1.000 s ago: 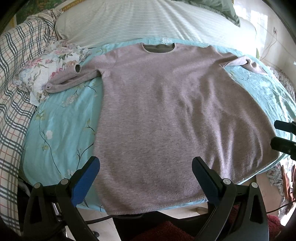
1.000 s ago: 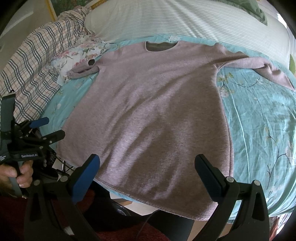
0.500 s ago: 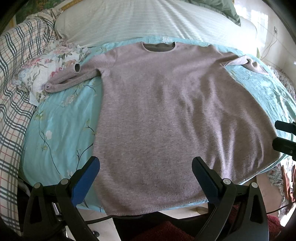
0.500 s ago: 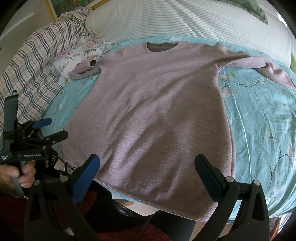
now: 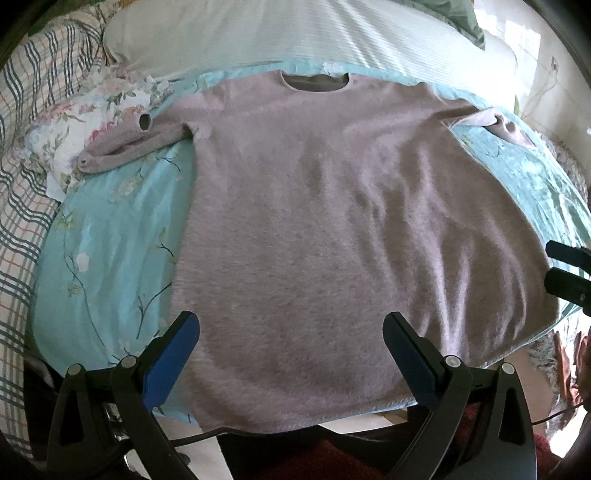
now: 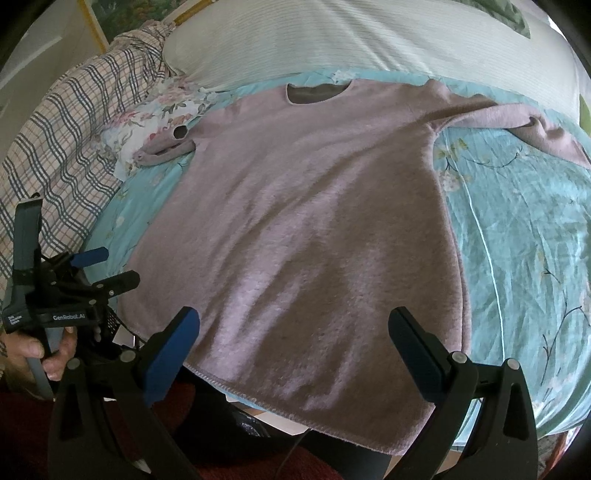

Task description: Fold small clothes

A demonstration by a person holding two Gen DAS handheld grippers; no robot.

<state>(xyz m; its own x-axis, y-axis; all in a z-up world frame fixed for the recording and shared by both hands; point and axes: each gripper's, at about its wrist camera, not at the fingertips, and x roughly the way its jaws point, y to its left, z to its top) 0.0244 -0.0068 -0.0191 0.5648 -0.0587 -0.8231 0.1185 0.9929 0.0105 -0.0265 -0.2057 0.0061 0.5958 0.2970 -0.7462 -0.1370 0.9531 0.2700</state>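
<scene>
Item: fuzzy mauve knit sweater (image 5: 332, 229) lying flat on the bed for folding; my left claw (image 5: 291, 328) and right claw (image 6: 293, 325) are hovering agape, gripping nothing.

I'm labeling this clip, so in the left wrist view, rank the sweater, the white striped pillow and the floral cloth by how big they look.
1. sweater, largest.
2. white striped pillow, partly cut off at the top.
3. floral cloth, smallest, partly under a sleeve.

A blue sheet with flowers (image 5: 107, 236) covers the bed. At the far side lies a big white striped pillow (image 5: 280, 33). On the left is a checked blanket (image 6: 70, 122), and beside it a small flowery cloth (image 5: 88, 122).
</scene>
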